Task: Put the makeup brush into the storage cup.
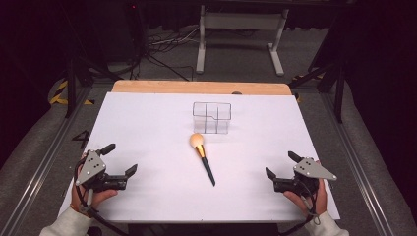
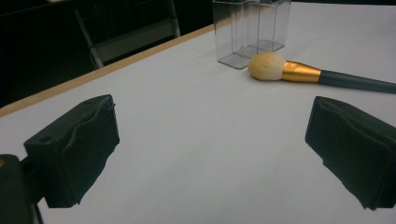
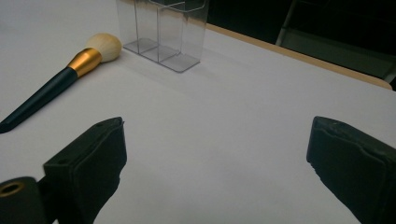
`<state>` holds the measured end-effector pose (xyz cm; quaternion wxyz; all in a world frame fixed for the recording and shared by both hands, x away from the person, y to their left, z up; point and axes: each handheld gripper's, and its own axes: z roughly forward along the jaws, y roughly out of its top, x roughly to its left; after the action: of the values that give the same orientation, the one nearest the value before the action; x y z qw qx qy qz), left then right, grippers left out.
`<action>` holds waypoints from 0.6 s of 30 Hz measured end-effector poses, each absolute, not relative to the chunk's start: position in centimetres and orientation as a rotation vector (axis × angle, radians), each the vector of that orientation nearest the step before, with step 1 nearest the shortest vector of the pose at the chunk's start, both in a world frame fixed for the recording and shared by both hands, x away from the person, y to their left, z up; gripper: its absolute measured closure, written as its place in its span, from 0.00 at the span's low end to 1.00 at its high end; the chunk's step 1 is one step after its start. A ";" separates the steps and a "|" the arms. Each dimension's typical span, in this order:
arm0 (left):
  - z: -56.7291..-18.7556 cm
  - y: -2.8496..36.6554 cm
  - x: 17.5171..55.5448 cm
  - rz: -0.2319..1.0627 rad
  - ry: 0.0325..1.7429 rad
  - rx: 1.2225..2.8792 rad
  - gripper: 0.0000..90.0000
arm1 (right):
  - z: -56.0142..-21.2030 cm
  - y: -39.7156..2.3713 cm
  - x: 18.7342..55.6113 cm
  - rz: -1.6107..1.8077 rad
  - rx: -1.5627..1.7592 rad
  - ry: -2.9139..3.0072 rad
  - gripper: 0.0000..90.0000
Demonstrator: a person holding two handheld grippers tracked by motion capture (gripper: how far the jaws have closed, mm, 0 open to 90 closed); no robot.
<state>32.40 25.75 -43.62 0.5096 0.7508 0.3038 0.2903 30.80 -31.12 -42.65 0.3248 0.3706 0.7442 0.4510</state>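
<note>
High view: fixed above the near edge of the white-topped table point(image 1: 147, 123), facing forward and down; whole top in frame, floor beyond the far edge.

Left gripper view: mounted on the left gripper point(image 1: 119, 158) near the near-left corner, low over the surface, aimed along its own spread jaws toward the table's middle and far edge.

Right gripper view: mounted on the right gripper point(image 1: 281, 164) near the near-right corner, equally low, aimed inward toward the far edge.

Shared by all three: makeup brush point(image 1: 202, 158) point(image 2: 299, 72) point(image 3: 65, 79) and clear compartmented organizer point(image 1: 211, 117) point(image 2: 247, 32) point(image 3: 163, 30) at mid-table.
</note>
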 end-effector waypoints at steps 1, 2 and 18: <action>-43.7 25.8 32.3 0.702 0.731 1.812 0.04 | -42.7 -31.0 30.9 1.178 0.969 1.959 0.06; -43.7 25.8 32.1 0.694 0.733 1.819 0.04 | -42.7 -30.9 31.0 1.173 0.968 1.971 0.06; -43.9 25.8 32.0 0.690 0.741 1.827 0.04 | -40.0 -27.4 32.8 1.131 0.947 2.211 0.04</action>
<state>31.95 25.79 -43.92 0.5025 0.7562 0.3068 0.2857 32.76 -27.35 -39.95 0.2394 0.3459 0.8077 0.4131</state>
